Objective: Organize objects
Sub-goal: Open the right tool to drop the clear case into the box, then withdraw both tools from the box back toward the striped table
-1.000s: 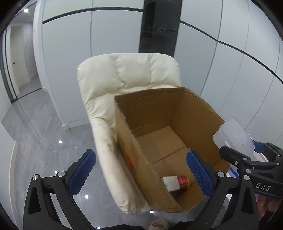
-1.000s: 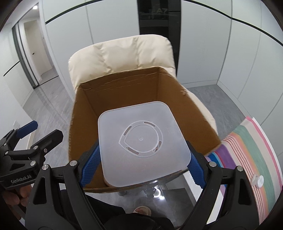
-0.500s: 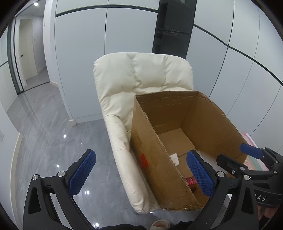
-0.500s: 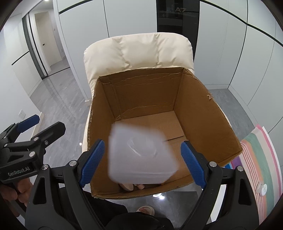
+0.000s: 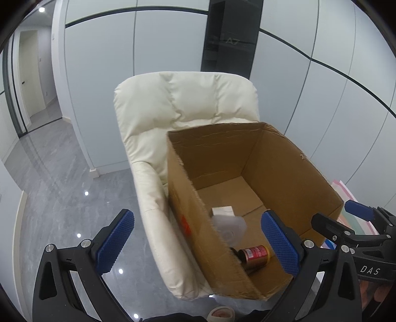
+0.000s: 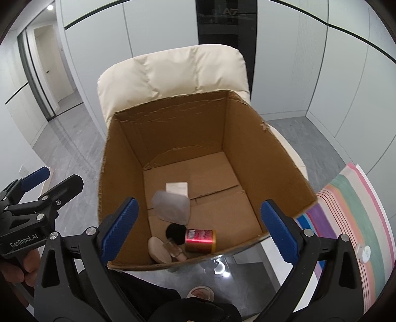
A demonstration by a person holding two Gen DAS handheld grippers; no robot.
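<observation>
Found an open corrugated cardboard box, brown and torn ragged along its rims, set on the seat of a cream chair with puffy quilted padding. Saw a translucent plastic lid, rounded at the corners and blurred, inside the box near its left wall. Spotted behind it a small white flat carton lying on the box floor. Noticed toward the near left corner a cylinder with a shiny red label on its side, a round black cap just beside it and a smooth beige oval piece against the near wall.

Found the right tool released, jaws just widened, ribbed blue pads well apart above the box with nothing gripped between them. Found the left tool likewise released and empty, over the box's left rim.

Made out glossy grey stone-look floor, pale flat wall panels with dark seams, and a pastel striped rug at the right.

Read "GenRobot.AI" on the left tool's body, "DAS" on the right tool's, and "A7" on a dark wall panel. Could not read the red label.
</observation>
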